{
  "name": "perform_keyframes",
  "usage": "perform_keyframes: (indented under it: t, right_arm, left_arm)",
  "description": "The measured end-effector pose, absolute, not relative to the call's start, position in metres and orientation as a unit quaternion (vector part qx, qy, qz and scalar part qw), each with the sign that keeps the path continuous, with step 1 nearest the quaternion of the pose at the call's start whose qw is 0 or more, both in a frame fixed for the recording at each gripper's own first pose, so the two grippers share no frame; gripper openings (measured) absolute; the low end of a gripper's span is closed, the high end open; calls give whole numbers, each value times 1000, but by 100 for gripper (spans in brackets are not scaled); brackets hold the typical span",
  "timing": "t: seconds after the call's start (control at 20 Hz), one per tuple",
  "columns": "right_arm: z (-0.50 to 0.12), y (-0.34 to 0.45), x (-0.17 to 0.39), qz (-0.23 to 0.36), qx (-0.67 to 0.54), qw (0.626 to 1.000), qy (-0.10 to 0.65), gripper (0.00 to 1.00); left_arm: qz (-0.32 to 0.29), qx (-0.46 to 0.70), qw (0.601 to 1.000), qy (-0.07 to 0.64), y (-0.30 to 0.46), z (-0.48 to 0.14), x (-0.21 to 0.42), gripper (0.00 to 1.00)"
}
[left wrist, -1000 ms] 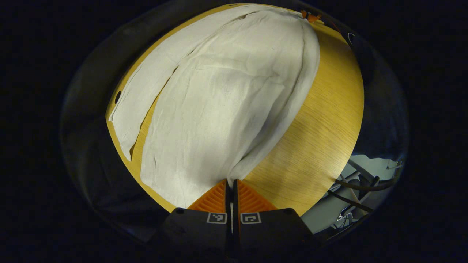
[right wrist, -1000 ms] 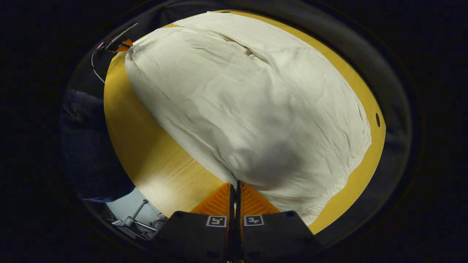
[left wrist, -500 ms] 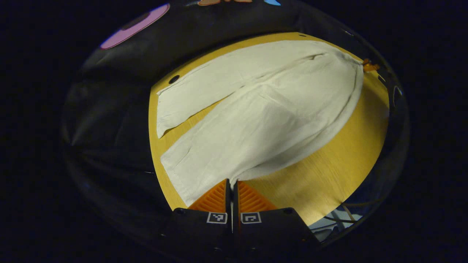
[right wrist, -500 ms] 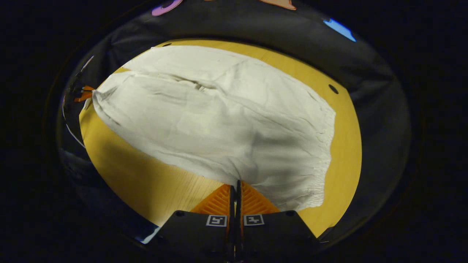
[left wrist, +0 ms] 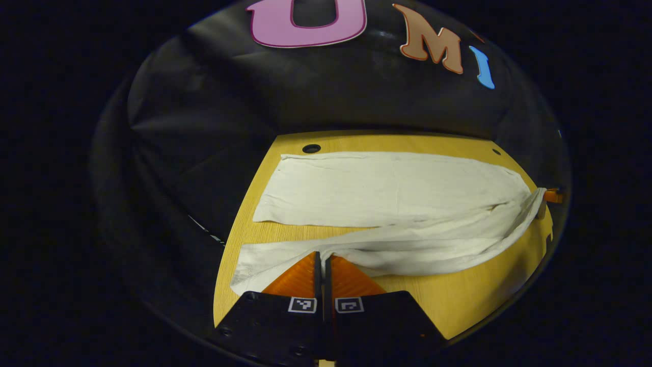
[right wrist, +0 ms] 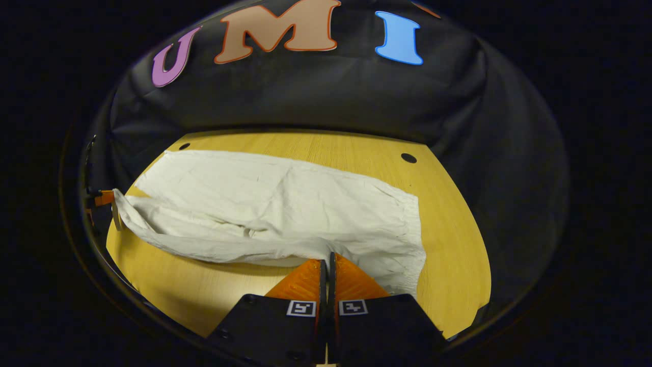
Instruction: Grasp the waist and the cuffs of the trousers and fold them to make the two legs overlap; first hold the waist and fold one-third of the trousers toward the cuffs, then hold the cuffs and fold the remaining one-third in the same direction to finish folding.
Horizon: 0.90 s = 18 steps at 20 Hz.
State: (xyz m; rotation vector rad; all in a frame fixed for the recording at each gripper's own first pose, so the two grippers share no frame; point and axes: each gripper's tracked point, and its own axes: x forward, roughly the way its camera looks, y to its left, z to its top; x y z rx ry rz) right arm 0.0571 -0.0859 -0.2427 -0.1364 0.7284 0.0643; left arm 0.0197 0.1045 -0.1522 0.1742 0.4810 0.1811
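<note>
White trousers (left wrist: pixel 387 188) lie lengthwise on a yellow wooden table (left wrist: pixel 458 300). The far leg rests flat. The near leg's edge is raised in a drooping fold between both grippers. My left gripper (left wrist: pixel 323 256) is shut on that edge close to the cuff. In the right gripper view the gathered waist (right wrist: pixel 407 239) sits at the right, and my right gripper (right wrist: pixel 328 256) is shut on the trousers' (right wrist: pixel 265 199) near edge by the waist. Each gripper shows small at the other view's rim: right gripper (left wrist: pixel 552 195), left gripper (right wrist: pixel 104 198).
The booth's black cloth wall (left wrist: pixel 326 97) rises right behind the table's far edge. Small round holes (left wrist: pixel 311 148) (right wrist: pixel 408 158) sit near the table's back corners. Bare wood (right wrist: pixel 204 290) lies between the grippers and the near table edge.
Both views have swung from looking down on the cloth to looking low across the table. The held near edge has travelled toward the far leg, and the lifted cloth hangs flatter.
</note>
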Motion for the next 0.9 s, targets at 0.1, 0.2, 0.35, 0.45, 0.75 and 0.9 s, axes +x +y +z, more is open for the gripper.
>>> perform_keyframes:
  t: [0.1, 0.2, 0.35, 0.45, 0.75, 0.9]
  right_arm:
    - [-234, -87, 81, 17, -44, 941, 335, 2]
    - [-232, -83, 105, 9, -28, 947, 321, 0]
    - [-223, -77, 141, 5, -20, 955, 296, 0]
    - [-217, -71, 167, 8, -22, 959, 281, 2]
    - [-251, -60, 243, 11, -15, 955, 296, 2]
    - [-283, -59, 264, 16, -18, 948, 317, 2]
  left_arm:
    - [97, 71, 970, 209, 100, -130, 43, 0]
    - [105, 60, 975, 188, 103, -116, 69, 0]
    - [117, 56, 978, 162, 104, -97, 105, 0]
    - [120, 57, 981, 144, 102, -85, 124, 0]
    - [141, 55, 980, 129, 111, -84, 210, 0]
    - [163, 41, 976, 141, 125, -105, 236, 0]
